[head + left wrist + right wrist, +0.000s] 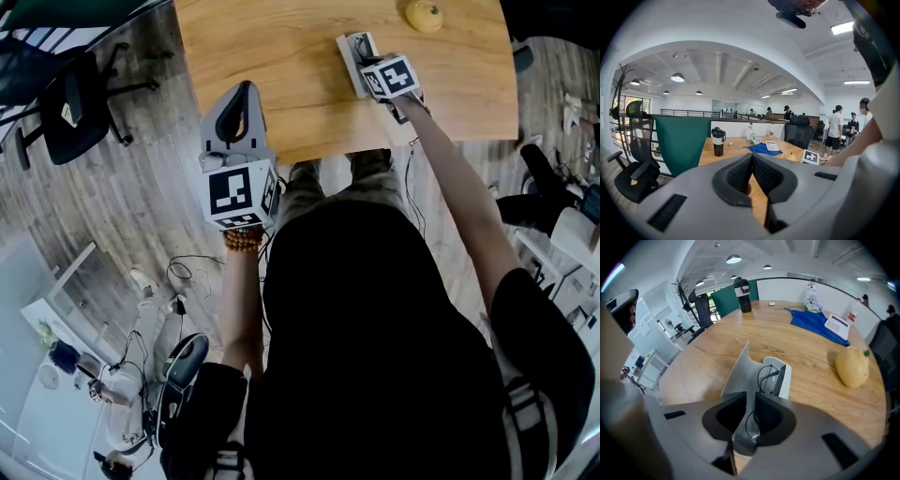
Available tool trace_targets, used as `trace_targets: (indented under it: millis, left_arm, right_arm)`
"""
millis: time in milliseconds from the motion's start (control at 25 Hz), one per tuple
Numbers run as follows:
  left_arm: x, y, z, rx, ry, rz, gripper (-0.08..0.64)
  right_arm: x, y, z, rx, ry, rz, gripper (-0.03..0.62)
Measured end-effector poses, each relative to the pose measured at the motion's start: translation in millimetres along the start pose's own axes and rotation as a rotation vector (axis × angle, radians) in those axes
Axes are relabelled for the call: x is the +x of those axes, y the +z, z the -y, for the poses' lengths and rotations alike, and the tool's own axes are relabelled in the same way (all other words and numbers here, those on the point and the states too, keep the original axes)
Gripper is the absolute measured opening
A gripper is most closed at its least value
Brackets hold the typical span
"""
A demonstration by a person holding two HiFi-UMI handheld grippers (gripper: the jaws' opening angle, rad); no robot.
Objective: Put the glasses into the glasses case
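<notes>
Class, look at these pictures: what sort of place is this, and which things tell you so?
Probably an open-plan office or shared workspace. It has a long wooden table, a black office chair beside it, round ceiling lamps, and people standing in the background.

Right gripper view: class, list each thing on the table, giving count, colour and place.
table: one, light wood, under everything
glasses case: one, pale grey, open, centre
glasses: one pair, thin dark frame, inside the case
fruit: one, yellow, right of the case
cloth: one, blue, far side
pad: one, white, on the cloth
tumbler: one, black and white, far edge
right gripper: one, grey, jaws closed on the case's lid
</notes>
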State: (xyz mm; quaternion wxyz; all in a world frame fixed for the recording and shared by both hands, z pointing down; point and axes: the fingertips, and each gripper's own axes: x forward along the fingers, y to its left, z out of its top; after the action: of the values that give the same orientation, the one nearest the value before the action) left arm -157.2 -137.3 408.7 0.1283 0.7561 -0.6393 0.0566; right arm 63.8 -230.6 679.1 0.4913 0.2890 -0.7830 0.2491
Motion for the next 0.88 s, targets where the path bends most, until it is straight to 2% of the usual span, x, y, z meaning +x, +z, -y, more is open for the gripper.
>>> trace_targets:
  millis: [440,880]
  left_arm:
    - [-8.5,0.7,-16.7,-0.001,0.041,0.005,0.020]
    - [-12.5,-1.8,-12.0,0.018,0.026,0.005,0.020]
  right_arm:
    - [0.4,2.0,-0.2,0.019,-0.005,0.005,0.064]
    - [-14.2,13.1,-7.6,0.023,-0.007,0.066,0.067]
